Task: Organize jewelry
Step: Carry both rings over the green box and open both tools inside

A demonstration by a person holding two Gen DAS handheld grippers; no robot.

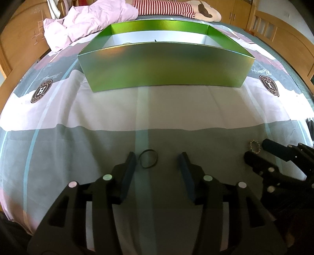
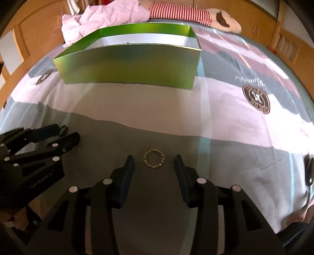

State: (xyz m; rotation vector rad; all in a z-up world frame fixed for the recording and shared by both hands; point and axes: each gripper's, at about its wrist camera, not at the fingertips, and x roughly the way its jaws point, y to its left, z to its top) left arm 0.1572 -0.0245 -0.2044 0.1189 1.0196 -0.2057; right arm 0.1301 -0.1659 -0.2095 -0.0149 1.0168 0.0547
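A thin black ring band [image 1: 148, 158] lies flat on the grey part of the bedsheet, just inside my left gripper's left fingertip. My left gripper [image 1: 158, 159] is open and empty around it. A beaded gold bracelet [image 2: 154, 158] lies flat between the tips of my right gripper [image 2: 154, 162], which is open and empty. The bracelet also shows in the left wrist view [image 1: 254, 146], beside the right gripper [image 1: 257, 152]. The left gripper shows at the left of the right wrist view [image 2: 65, 133], with the black band [image 2: 63, 131] at its tips. An open green box [image 1: 166, 64] stands farther back on the bed [image 2: 129, 64].
The bed is covered by a patterned pink, grey and white sheet [image 1: 157, 109]. A crumpled pink duvet [image 1: 88, 21] and a red-striped plush toy [image 1: 166, 7] lie behind the box. Wooden bed frame [image 1: 17, 49] and cabinets surround the bed.
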